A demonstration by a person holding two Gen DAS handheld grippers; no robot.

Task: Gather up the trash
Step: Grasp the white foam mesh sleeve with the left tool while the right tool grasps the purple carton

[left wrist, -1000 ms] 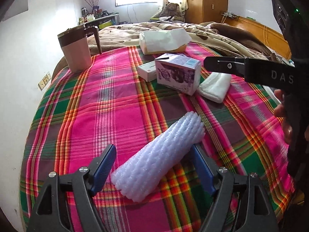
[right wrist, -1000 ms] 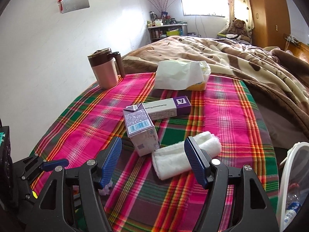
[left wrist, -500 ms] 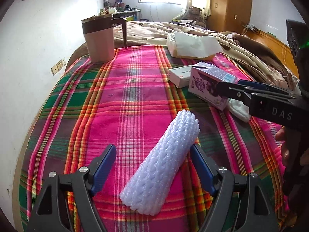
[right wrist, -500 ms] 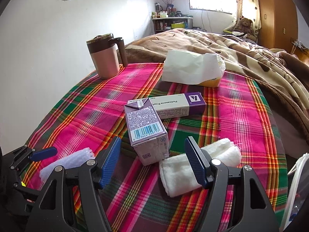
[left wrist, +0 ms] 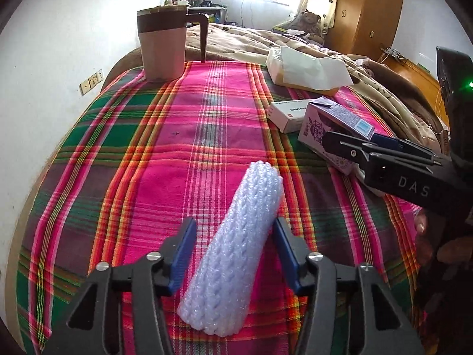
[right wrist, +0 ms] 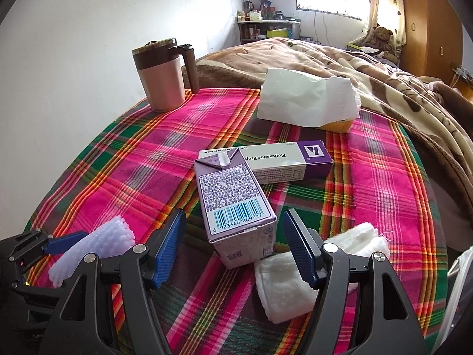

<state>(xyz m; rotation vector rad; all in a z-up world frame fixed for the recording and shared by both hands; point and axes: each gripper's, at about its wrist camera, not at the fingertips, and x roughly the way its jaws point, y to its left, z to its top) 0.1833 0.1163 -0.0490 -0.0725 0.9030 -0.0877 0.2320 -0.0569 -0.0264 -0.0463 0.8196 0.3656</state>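
A white foam net sleeve [left wrist: 236, 245] lies on the plaid cloth [left wrist: 165, 136]. My left gripper [left wrist: 233, 254] is open, its jaws on either side of the sleeve's near half; it also shows in the right wrist view [right wrist: 88, 248]. A purple drink carton [right wrist: 236, 204] lies on the cloth. My right gripper [right wrist: 233, 248] is open, its jaws on either side of the carton's near end. The carton also shows in the left wrist view [left wrist: 328, 124], behind the right gripper's fingers [left wrist: 378, 151].
A folded white cloth [right wrist: 283, 284] lies under the right finger. A purple-and-white medicine box [right wrist: 283, 159], a tissue box [right wrist: 307, 100] and a pink mug [right wrist: 162, 80] stand farther off. A brown blanket [right wrist: 384, 71] covers the bed behind. A white bag edge [right wrist: 458, 295] shows at right.
Both grippers moved forward. The left one now has the foam sleeve between its jaws, and the right one shifted left from the white cloth onto the carton.
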